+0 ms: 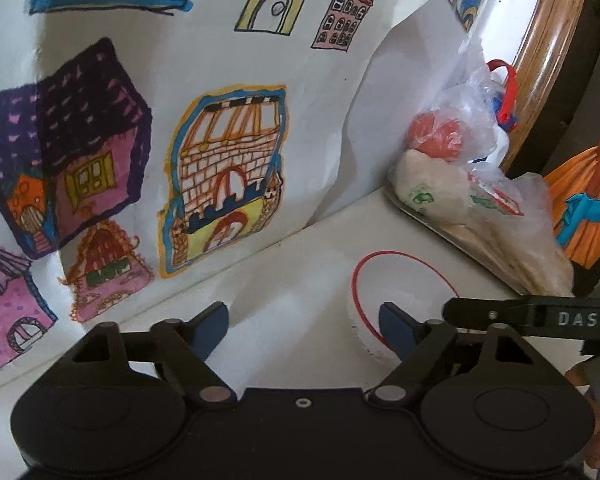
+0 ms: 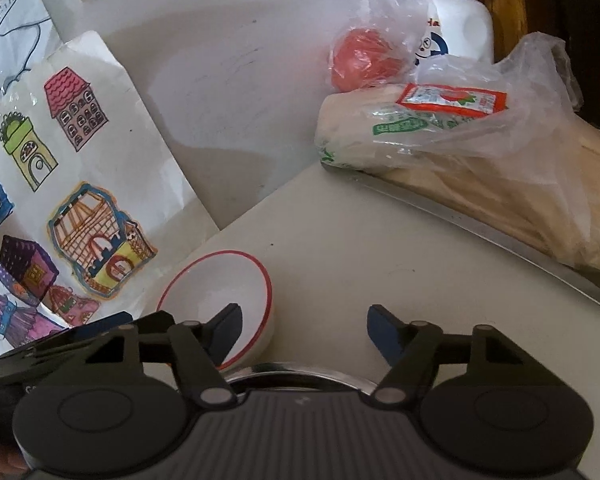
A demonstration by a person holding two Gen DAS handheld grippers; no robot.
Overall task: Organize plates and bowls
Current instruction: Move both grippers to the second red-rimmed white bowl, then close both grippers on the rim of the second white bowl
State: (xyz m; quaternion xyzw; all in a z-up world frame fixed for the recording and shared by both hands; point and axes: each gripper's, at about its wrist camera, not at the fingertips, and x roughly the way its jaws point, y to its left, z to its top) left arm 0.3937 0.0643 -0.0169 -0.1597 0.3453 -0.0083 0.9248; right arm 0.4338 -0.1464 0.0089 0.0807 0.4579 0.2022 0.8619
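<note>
Two grippers of mine hover over the pale table [image 2: 380,248], both with jaws apart and pads pressing on nothing. My left gripper [image 1: 304,330] points toward the children's drawing of houses [image 1: 180,152]; its right finger sits in front of the red-rimmed white bowl [image 1: 400,284]. My right gripper [image 2: 304,330] has its left finger over that bowl's rim, not gripping it. Just below lies a metal rim [image 2: 300,376], mostly hidden. Farther right, bagged food [image 2: 480,152] rests on a metal tray [image 2: 480,236].
</note>
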